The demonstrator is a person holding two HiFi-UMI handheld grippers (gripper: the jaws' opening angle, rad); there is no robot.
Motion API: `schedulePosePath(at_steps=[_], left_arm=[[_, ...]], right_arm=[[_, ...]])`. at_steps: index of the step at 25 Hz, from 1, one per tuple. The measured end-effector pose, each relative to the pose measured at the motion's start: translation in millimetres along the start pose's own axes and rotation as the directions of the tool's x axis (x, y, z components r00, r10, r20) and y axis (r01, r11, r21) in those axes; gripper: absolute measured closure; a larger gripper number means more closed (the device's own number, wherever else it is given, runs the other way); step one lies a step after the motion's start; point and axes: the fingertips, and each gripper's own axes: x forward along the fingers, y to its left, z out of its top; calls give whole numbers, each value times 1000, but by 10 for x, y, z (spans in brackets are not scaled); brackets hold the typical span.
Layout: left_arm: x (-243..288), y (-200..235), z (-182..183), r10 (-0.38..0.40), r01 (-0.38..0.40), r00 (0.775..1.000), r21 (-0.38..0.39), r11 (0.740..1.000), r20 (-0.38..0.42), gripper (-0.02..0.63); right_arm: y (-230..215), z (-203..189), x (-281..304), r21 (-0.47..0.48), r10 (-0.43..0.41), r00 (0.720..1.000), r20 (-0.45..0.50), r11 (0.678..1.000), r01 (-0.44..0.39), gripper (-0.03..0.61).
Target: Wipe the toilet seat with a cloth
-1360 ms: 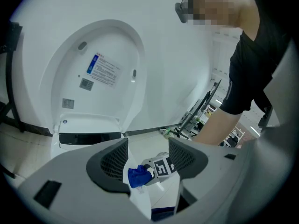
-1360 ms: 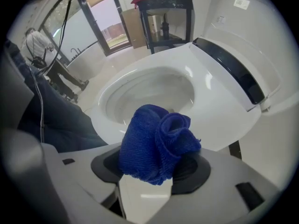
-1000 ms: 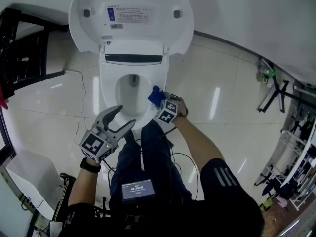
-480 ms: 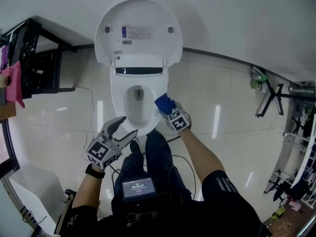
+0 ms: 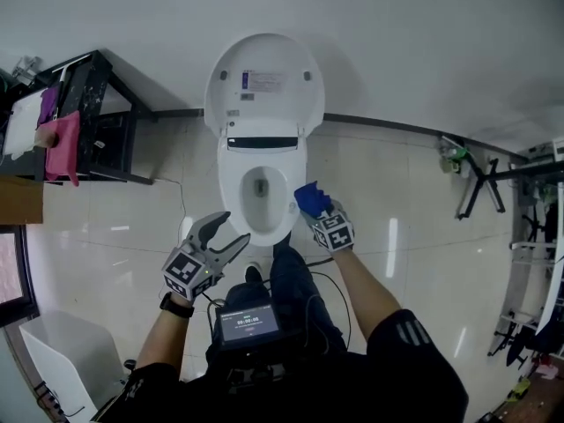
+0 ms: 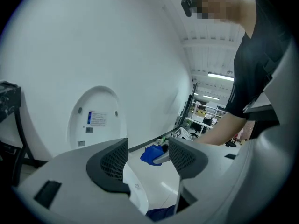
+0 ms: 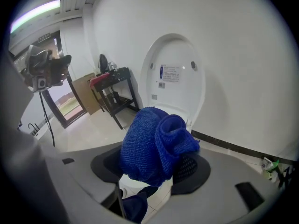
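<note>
seat rim (image 5: 231, 199): open above | lid (image 5: 264, 77) upright behind (blocks rear) | rack (image 5: 107, 141) well left

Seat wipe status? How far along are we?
Done: the lid is up, and the blue cloth is clamped in the right claw. In hand: the cloth hangs just off the right edge of the toilet seat, apparently not touching it. The left claw is open and empty at the front left. Left: the wiping itself. Nothing visible shows whether any of the seat is wiped.
</note>
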Motion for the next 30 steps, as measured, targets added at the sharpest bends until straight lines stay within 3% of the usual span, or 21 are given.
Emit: schedulePosePath(at_steps=[10, 16, 20, 30], left_arm=[[-710, -496, 289, -7, 3, 997, 41, 999, 79, 344], [-1057, -748, 406, 4, -6, 994, 19, 1000, 107, 344], [-1161, -810, 437, 6, -12, 992, 49, 999, 127, 344], [-1119, -983, 863, 55, -72, 981, 86, 994, 185, 344]], right_arm=[[771, 712, -1108, -53, -21, 971, 239, 998, 34, 314], [1284, 1123, -1837, -37, 9, 924, 382, 999, 5, 314], [1507, 1340, -2278, -34, 41, 891, 451, 999, -28, 314], [1617, 1795, -3125, -86, 102, 806, 583, 994, -63, 314]])
